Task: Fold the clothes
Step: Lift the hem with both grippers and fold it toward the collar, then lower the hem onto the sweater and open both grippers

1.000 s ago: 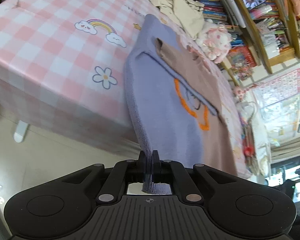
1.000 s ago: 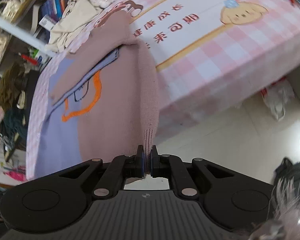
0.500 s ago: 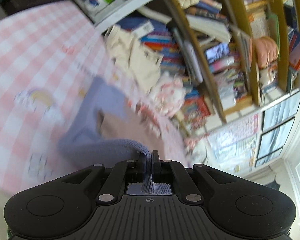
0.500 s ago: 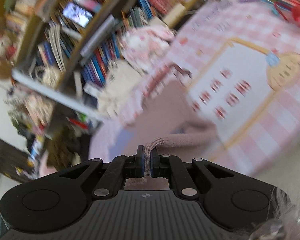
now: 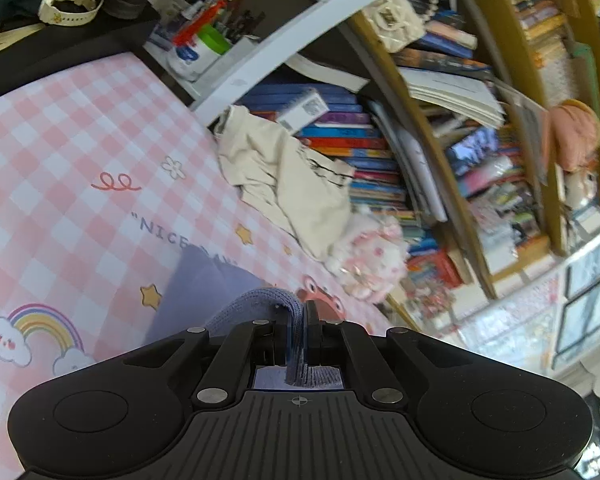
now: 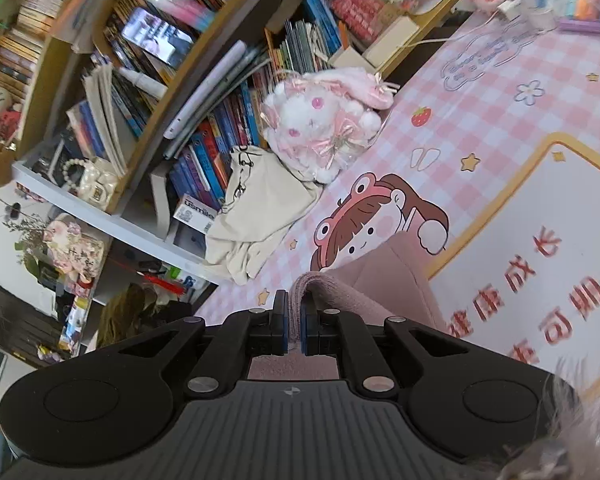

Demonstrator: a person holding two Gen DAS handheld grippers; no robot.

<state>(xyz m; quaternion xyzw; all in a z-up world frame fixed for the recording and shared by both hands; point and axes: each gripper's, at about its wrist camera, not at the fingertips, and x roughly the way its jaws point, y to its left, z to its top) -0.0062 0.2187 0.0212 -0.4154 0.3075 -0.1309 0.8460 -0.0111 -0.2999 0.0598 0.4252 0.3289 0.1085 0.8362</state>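
A knitted sweater, lavender on one side and dusty pink on the other, lies on the pink checked table cover. My left gripper [image 5: 298, 330] is shut on the lavender hem [image 5: 256, 300]; the fabric arches up from the table into the jaws. My right gripper [image 6: 296, 326] is shut on the pink hem [image 6: 364, 284], which also curves up and back from the table. Most of the sweater is hidden under both grippers.
A cream garment [image 5: 288, 184] is bunched at the table's far edge, also in the right wrist view [image 6: 256, 216]. A pink-white plush toy [image 6: 320, 128] sits beside it. Crowded bookshelves [image 5: 440, 128] stand behind. The table cover [image 5: 60, 152] stretches left.
Both grippers have lifted the sweater's hem off the table's near edge and carried it forward over the garment toward the bookshelf; the views have swung from the table edge and floor to the shelves.
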